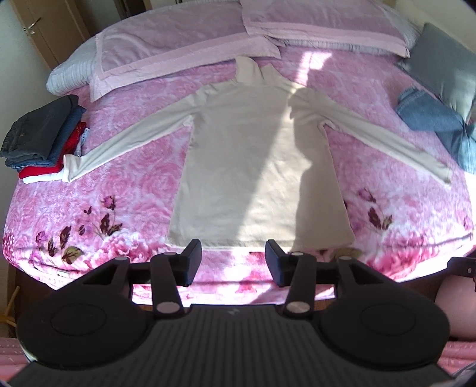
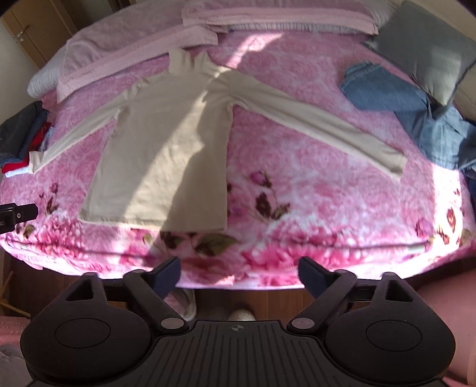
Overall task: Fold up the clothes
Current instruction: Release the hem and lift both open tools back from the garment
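Left wrist view: the left tool (image 1: 233, 262) hangs over the near edge of the bed, its jaws parted with nothing between them, fingertips just short of the hem of the cream top (image 1: 258, 166).
Right wrist view: the right tool (image 2: 239, 275) stands wide open and empty, over the bed's near edge and off to the right of the top (image 2: 166, 154); a floor strip shows below it.
Where the top lies: flat on the bed, ahead of both tools, collar toward the pillows, hem toward the person.
Long axis: body runs from hem to collar, straight away from the tools; the two sleeves spread out sideways and slant back toward the near edge.
Nearer hand: the left tool sits square on the hem's middle; the right tool is closer to the right sleeve's cuff (image 2: 395, 163). By my judgement each sleeve suits the tool on its own side.
Step in hand: the top looks spread and unfolded, so folding of this piece is not yet begun.
Surface: pink flowered blanket (image 1: 104, 190), soft, with sun and hard shadow across it.
Left of the bed: a stack of folded clothes (image 1: 41, 134), touching the left cuff.
Right of the bed: loose jeans (image 2: 416, 113) beside a grey cushion (image 2: 428, 44).
Room: pillows (image 1: 166, 38) at the head, a wooden door (image 1: 35, 26) beyond.
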`<action>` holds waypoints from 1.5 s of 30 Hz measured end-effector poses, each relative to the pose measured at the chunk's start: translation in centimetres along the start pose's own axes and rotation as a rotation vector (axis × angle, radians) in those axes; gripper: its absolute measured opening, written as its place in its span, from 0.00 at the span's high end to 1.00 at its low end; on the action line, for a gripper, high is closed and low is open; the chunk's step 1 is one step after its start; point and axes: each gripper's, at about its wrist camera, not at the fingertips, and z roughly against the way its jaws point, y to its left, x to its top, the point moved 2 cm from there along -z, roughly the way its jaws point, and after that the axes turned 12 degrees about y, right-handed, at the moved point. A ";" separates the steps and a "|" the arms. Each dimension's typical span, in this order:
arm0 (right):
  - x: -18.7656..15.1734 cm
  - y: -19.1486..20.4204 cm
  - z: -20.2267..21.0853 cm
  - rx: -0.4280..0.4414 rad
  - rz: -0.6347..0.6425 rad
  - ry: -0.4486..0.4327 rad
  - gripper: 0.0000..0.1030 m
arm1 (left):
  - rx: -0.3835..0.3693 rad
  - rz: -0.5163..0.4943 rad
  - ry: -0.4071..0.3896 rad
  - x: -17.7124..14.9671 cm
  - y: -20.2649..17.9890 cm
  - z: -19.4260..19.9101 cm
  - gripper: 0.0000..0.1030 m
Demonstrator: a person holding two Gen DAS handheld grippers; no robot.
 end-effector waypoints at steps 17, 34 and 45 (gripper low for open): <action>-0.4 1.2 -0.2 -0.050 0.033 0.032 0.01 | 0.002 -0.015 0.000 -0.3 -0.9 0.9 0.54; 2.4 -1.1 0.6 -0.043 0.011 -0.061 0.01 | -0.029 0.002 -0.055 3.0 -1.3 0.3 0.54; 8.2 -1.3 0.0 -0.010 -0.031 -0.192 0.01 | -0.131 0.361 -0.058 7.5 8.5 -5.4 0.51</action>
